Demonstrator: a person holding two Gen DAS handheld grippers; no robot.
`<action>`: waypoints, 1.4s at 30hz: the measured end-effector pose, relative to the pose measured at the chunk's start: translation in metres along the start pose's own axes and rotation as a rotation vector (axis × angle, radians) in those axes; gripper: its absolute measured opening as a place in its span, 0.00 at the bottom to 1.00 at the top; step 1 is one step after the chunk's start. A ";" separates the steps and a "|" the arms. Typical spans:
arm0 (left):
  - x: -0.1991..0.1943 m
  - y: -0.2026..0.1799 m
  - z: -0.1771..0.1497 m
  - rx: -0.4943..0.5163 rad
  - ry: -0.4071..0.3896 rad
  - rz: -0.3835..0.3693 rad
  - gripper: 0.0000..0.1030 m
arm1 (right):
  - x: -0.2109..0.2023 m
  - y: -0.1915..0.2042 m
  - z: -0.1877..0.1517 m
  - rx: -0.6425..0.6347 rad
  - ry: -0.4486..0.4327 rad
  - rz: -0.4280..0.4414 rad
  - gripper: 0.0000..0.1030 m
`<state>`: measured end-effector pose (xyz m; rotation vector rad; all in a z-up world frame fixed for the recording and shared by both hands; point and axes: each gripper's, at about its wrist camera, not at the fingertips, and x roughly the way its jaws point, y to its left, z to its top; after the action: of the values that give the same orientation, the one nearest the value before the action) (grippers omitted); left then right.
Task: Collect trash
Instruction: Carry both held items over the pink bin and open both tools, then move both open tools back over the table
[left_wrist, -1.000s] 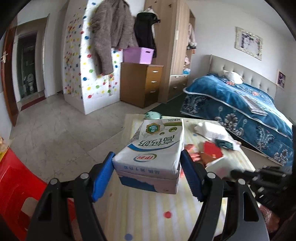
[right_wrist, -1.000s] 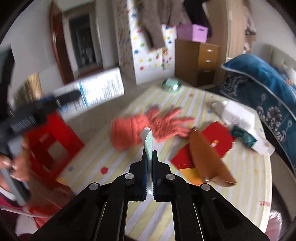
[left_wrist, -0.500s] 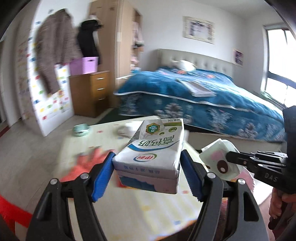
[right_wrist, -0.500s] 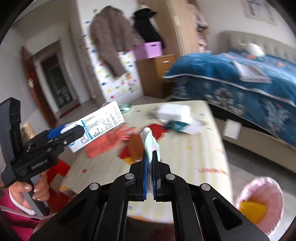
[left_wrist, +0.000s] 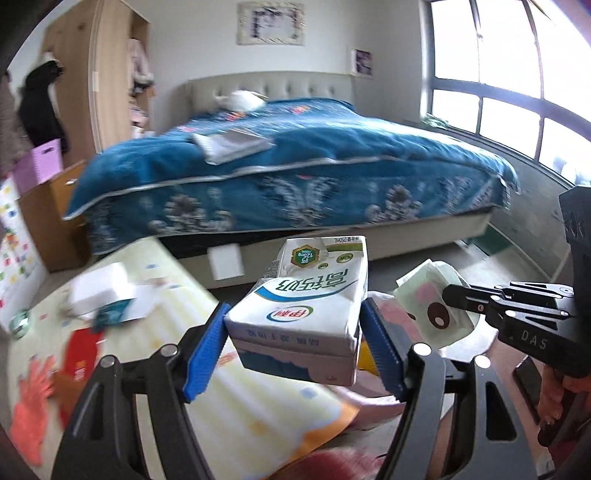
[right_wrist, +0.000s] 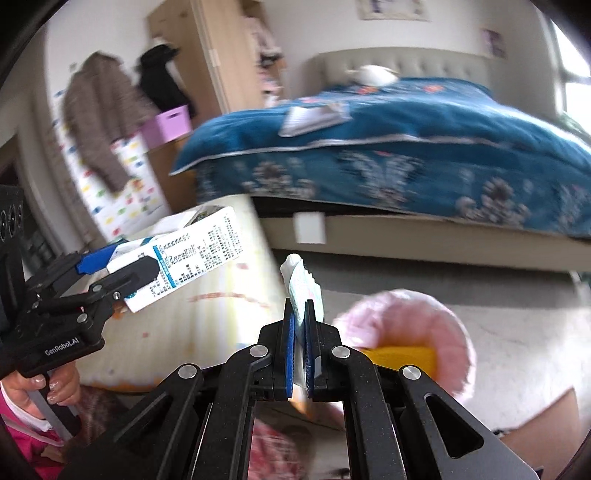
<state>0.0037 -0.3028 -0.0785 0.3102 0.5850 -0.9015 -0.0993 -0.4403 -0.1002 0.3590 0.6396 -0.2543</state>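
Note:
A white and blue milk carton (left_wrist: 306, 306) lies flat between the blue pads of my left gripper (left_wrist: 295, 332), which is shut on it just past the table's edge. The right wrist view shows the same carton (right_wrist: 192, 254) in the left gripper (right_wrist: 110, 273) at the left. My right gripper (right_wrist: 300, 317) is shut on a thin pale-green packet (right_wrist: 303, 288) that sticks up from its pads. From the left wrist view this packet (left_wrist: 432, 306) shows a pink and brown print. A pink-lined bin (right_wrist: 406, 325) with a yellow piece (right_wrist: 402, 356) inside stands on the floor just beyond the right gripper.
The striped yellow table (left_wrist: 258, 406) carries a white box (left_wrist: 99, 291), a red envelope (left_wrist: 79, 358) and an orange glove (left_wrist: 33, 398). A bed with a blue cover (left_wrist: 295, 177) fills the background. A hand (right_wrist: 55, 387) holds the left gripper's grip.
Both grippers have swung right, away from the middle of the table and toward the bed, each keeping its load. The pink bin has come into view under the right gripper.

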 end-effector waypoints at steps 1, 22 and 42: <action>0.011 -0.007 0.003 0.005 0.012 -0.018 0.68 | 0.002 -0.012 0.001 0.019 0.001 -0.009 0.04; 0.042 0.000 0.009 -0.083 0.059 -0.019 0.84 | 0.015 -0.082 -0.007 0.144 0.038 -0.090 0.31; -0.100 0.136 -0.083 -0.298 0.034 0.310 0.88 | 0.019 0.106 -0.003 -0.213 0.078 0.159 0.35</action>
<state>0.0364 -0.1178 -0.0835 0.1406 0.6720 -0.5029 -0.0499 -0.3449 -0.0885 0.2141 0.7039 -0.0192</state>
